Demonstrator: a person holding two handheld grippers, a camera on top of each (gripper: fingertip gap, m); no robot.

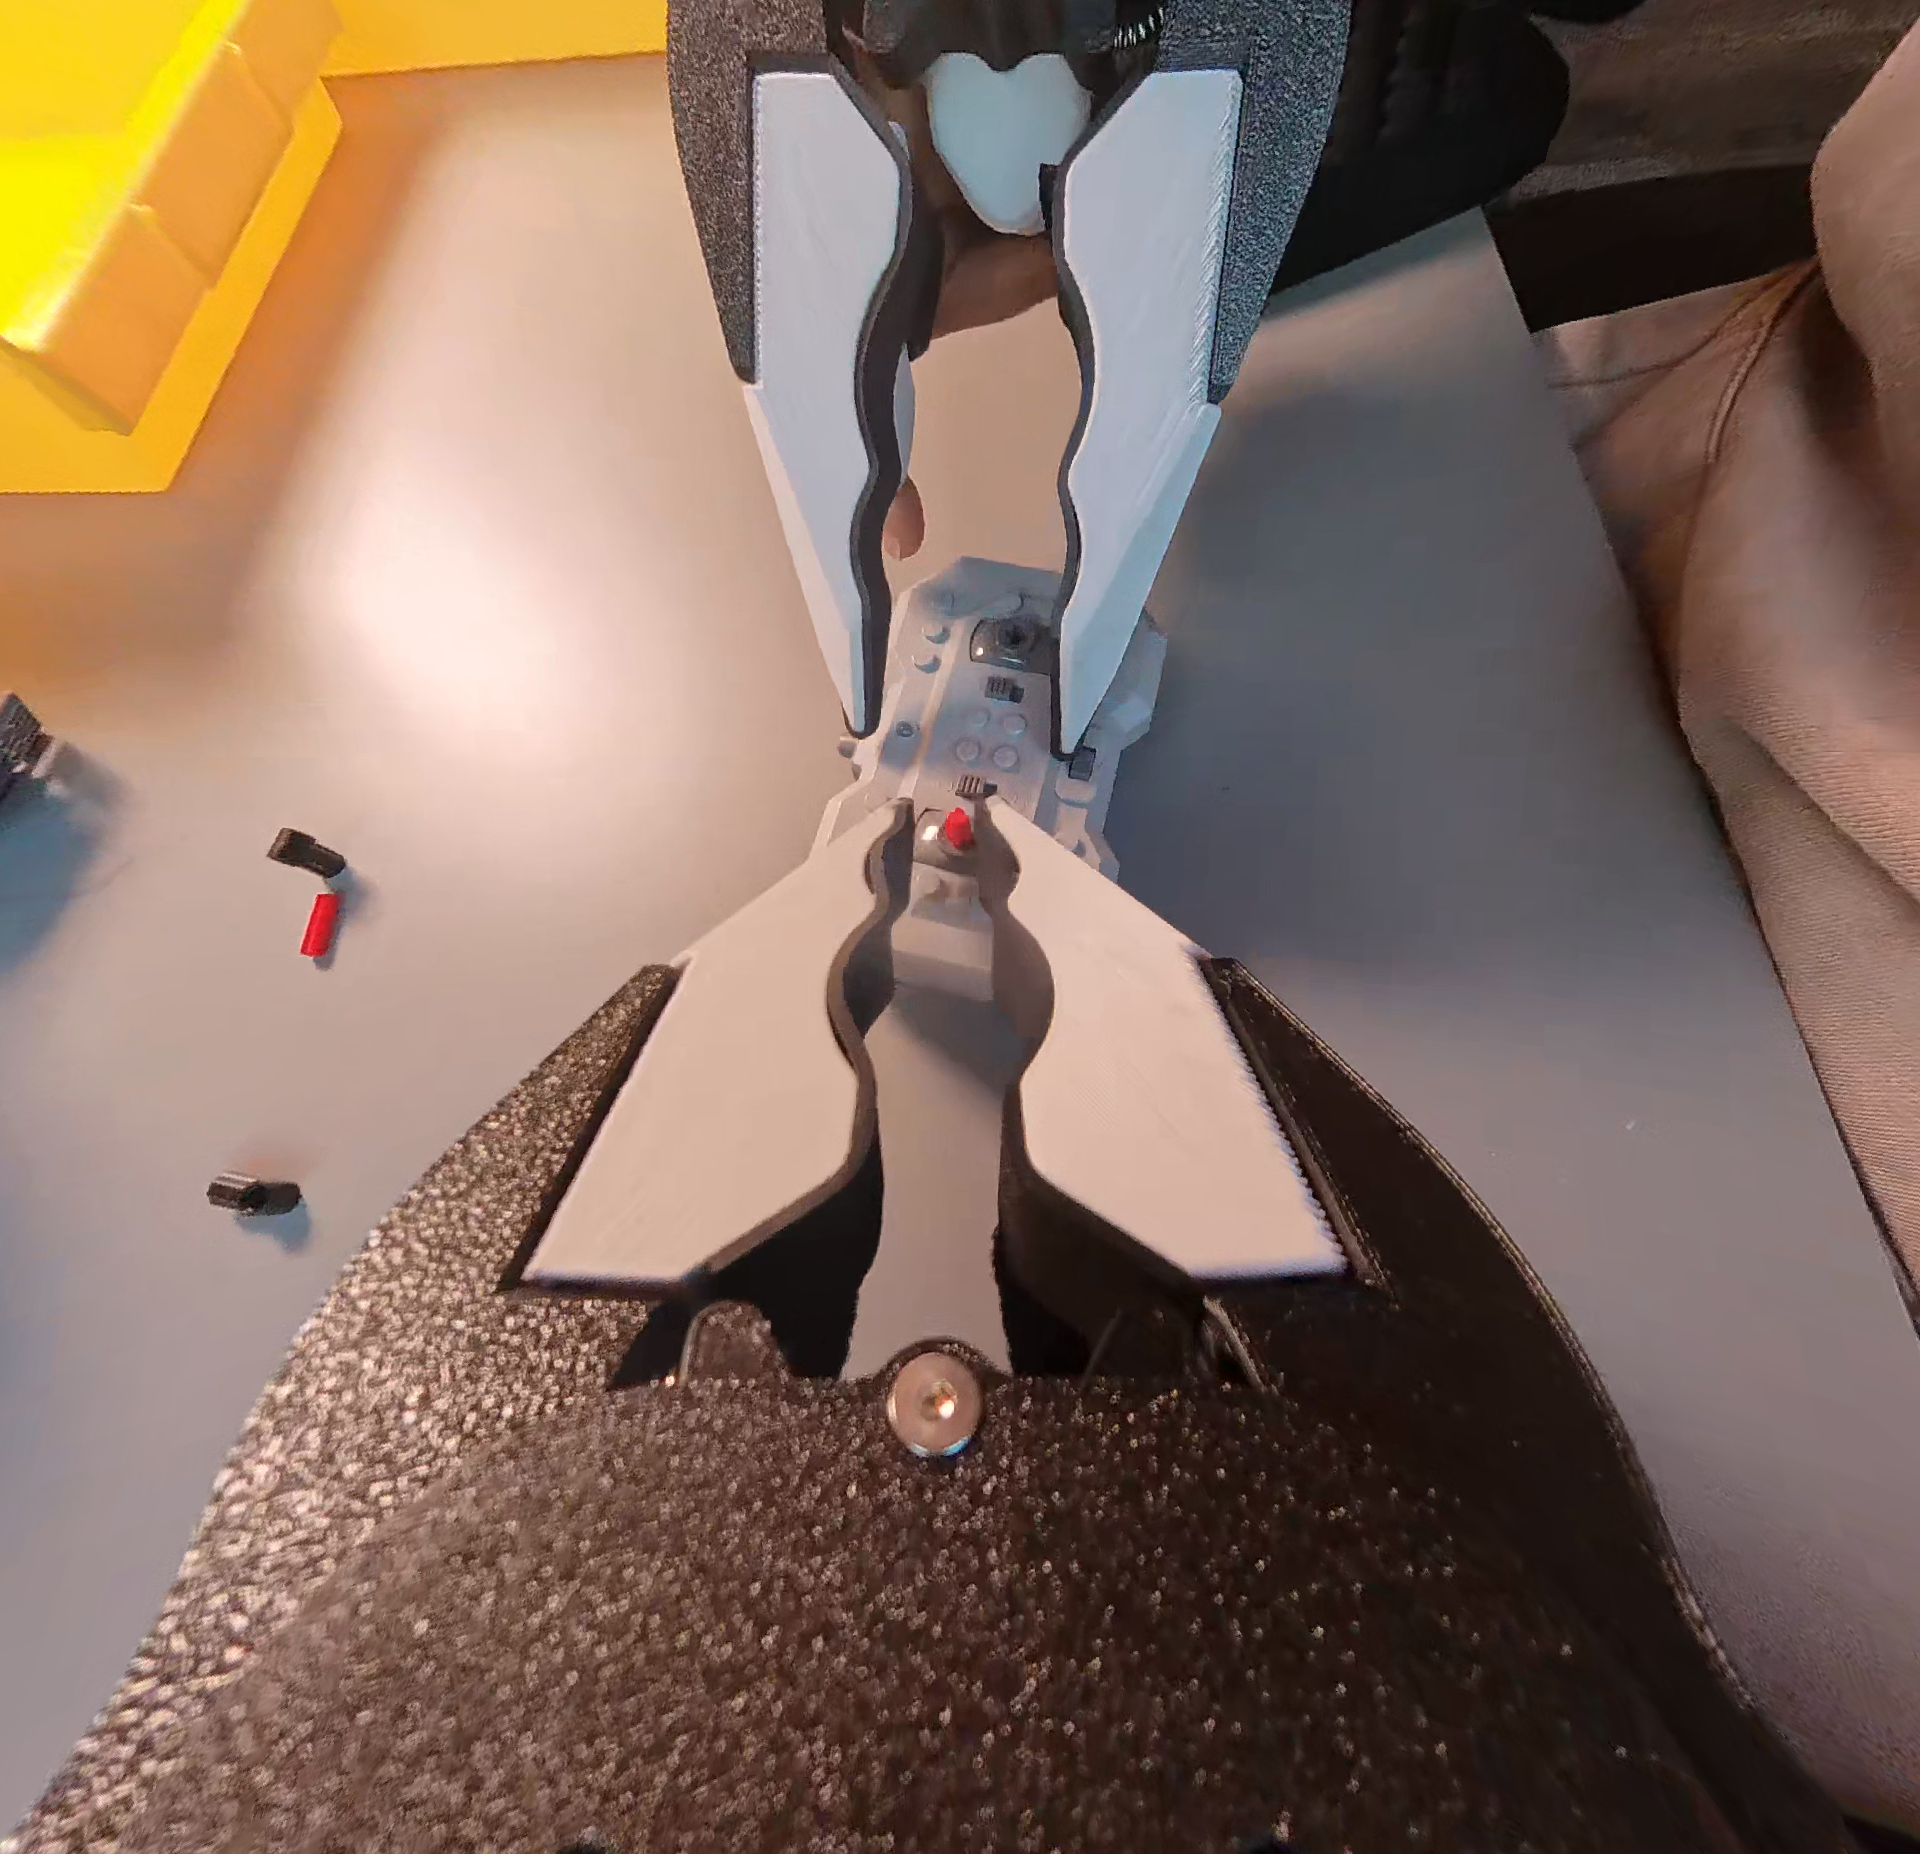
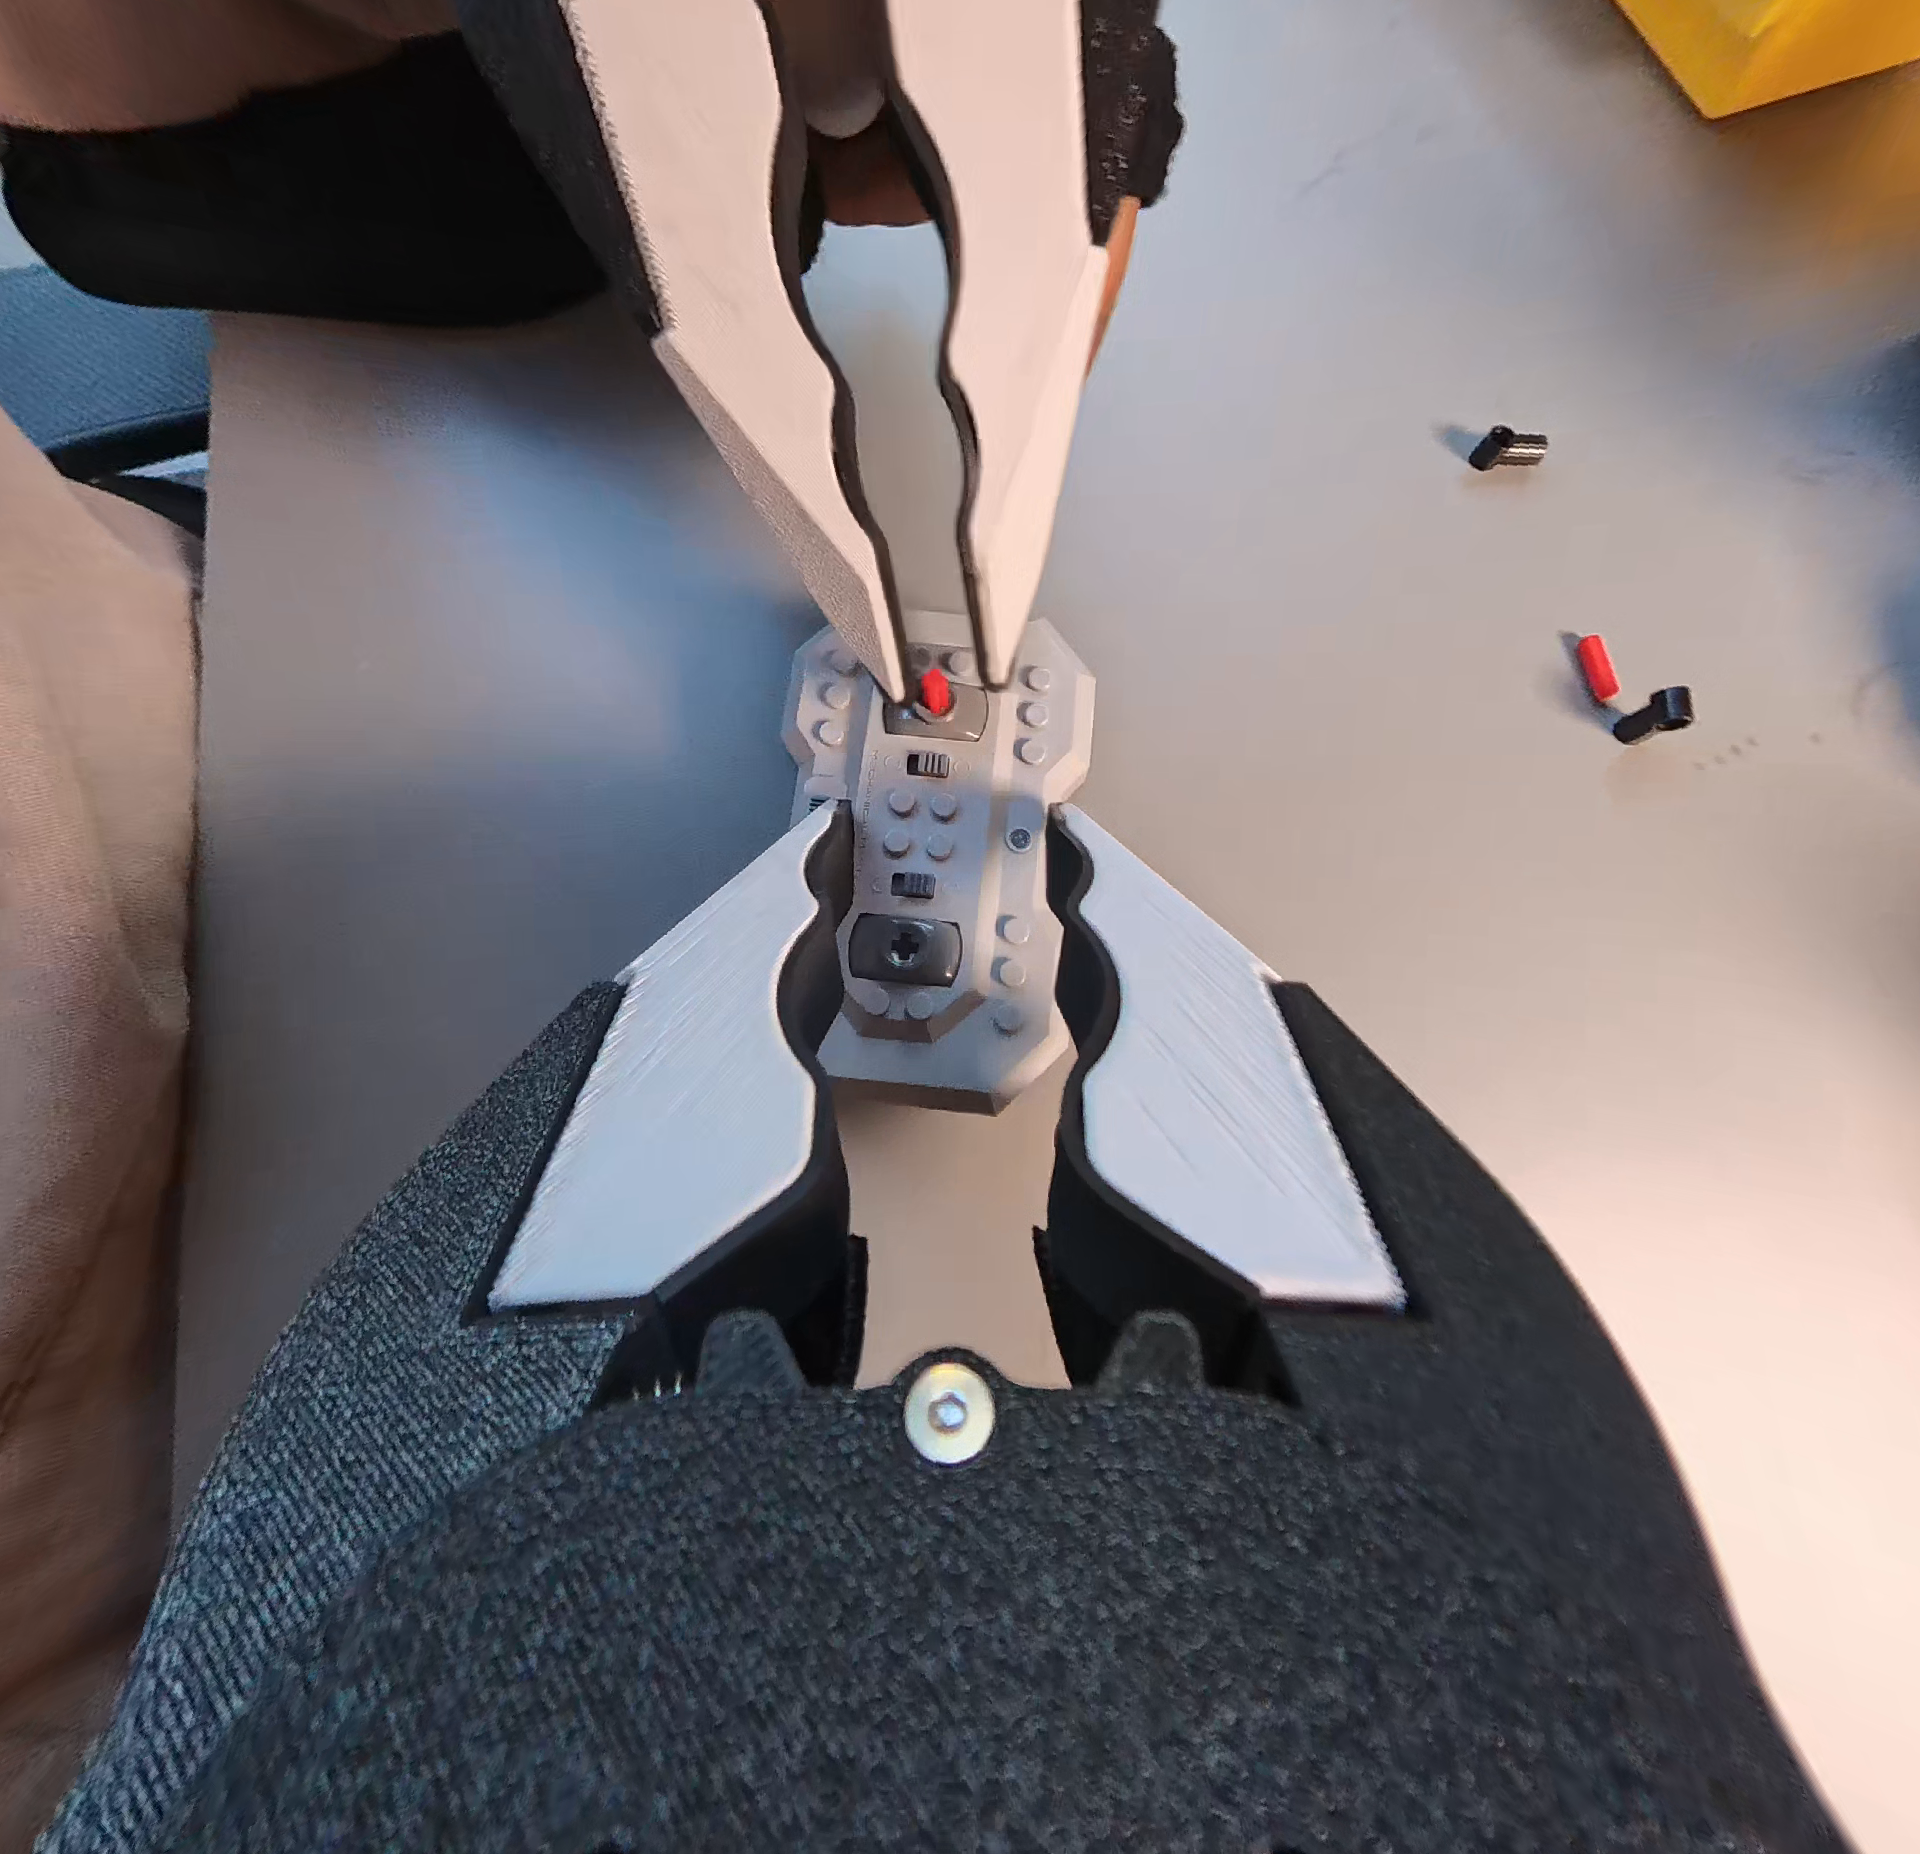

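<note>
A grey studded block (image 2: 971, 848) lies on the pale table. My right gripper (image 2: 945, 812) is shut on its narrow waist, one pad against each side; it also shows in the left wrist view (image 1: 966, 750). A small red pin (image 2: 935, 692) stands upright in the dark socket at the block's far end. My left gripper (image 1: 948, 817) has its tips on either side of this red pin (image 1: 956, 825), jaws a little apart with small gaps to the pin. A second dark cross socket (image 2: 906, 947) near my right gripper holds nothing.
A loose red pin (image 1: 320, 923) and two black connector pieces (image 1: 307, 850) (image 1: 255, 1194) lie on the table to the left. A yellow box (image 1: 135, 194) stands at the far left. A person's beige clothing (image 1: 1766, 765) borders the table's right edge. The grippers are tip to tip, or close to it. The loose red pin (image 1: 320, 923) is about 15 cm from both grippers' fingertips. It is also in sight in the right wrist view (image 2: 1590, 656).
</note>
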